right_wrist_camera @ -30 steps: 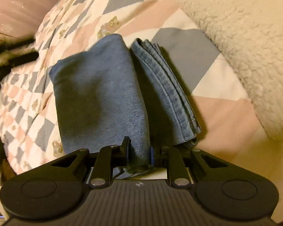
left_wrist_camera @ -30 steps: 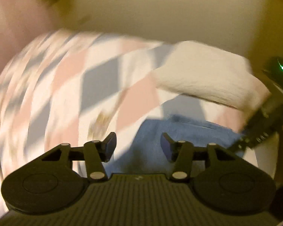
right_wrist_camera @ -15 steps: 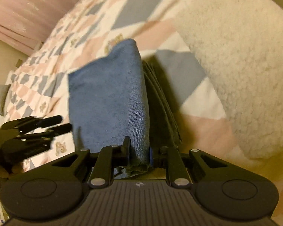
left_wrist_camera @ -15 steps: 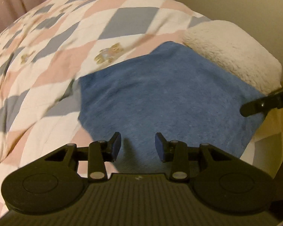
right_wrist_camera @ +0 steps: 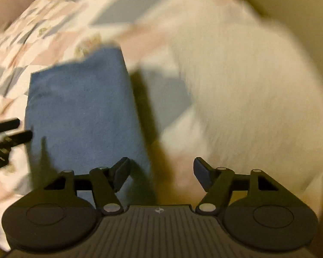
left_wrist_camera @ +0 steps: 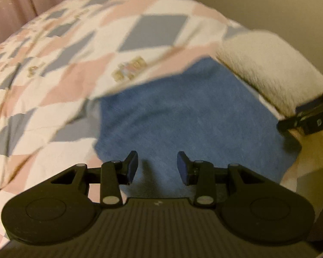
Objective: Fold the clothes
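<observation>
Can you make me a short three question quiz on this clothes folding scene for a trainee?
1. True or false: the right gripper is clamped on the folded blue garment.
2. What lies just right of the garment in the right wrist view?
A. a cream fleece blanket
B. a wicker basket
C. a wooden chair
3. Fill in: the left gripper has its fingers ____ above the garment.

Key:
1. False; its fingers are spread with nothing between them.
2. A, the cream fleece blanket, on the checked quilt.
3. open
</observation>
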A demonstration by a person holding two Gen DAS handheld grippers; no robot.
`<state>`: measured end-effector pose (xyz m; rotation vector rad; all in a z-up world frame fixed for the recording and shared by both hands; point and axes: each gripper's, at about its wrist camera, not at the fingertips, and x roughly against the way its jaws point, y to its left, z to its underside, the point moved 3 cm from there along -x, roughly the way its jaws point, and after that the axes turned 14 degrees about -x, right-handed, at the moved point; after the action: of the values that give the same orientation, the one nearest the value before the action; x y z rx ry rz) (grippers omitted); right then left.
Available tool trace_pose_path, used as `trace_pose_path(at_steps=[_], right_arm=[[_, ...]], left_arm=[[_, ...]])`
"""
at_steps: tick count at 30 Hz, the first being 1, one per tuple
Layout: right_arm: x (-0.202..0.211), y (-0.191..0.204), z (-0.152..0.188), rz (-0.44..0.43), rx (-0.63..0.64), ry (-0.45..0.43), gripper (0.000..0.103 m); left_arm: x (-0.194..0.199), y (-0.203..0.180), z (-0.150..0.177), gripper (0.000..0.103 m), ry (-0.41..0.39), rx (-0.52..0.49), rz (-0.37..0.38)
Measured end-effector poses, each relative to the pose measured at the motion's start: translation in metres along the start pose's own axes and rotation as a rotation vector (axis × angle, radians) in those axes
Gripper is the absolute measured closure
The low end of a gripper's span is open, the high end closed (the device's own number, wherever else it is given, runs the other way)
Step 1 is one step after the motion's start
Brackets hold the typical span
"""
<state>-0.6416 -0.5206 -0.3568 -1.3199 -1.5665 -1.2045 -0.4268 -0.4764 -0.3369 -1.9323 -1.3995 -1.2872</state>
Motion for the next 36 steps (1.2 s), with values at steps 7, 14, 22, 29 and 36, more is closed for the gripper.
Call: trace_pose_path(at_steps=[7, 14, 22, 29, 36], right_arm=[[0.003, 0.072, -0.034, -0.156, 0.357, -0.253, 0.075], [-0.075, 0.079, -0.053, -0.066, 0.489, -0.237, 0.077], [-0.076, 0.042, -0.088, -0.196, 0.154, -0.081, 0.077], [-0.004, 0.03, -0.037, -0.233, 0.273, -0.137, 0.076], [-0.026, 0.03, 0.035, -0.106, 0.444, -0.019, 0.083]], left_arm=[[-0.009, 0.033, -0.014, 0.094, -0.059, 0.024, -0.065], [-0.076, 0.045, -0.033, 0.098, -0.002, -0.028, -0.086], [-0.086, 0.056, -0.035, 0.093, 0.041, 0.018, -0.191], [-0.006, 0.044, 0.01, 0.093, 0.011, 0.108, -0.138], [-0.011, -0.025, 0.046, 0.091, 0.078, 0.054, -0.012]])
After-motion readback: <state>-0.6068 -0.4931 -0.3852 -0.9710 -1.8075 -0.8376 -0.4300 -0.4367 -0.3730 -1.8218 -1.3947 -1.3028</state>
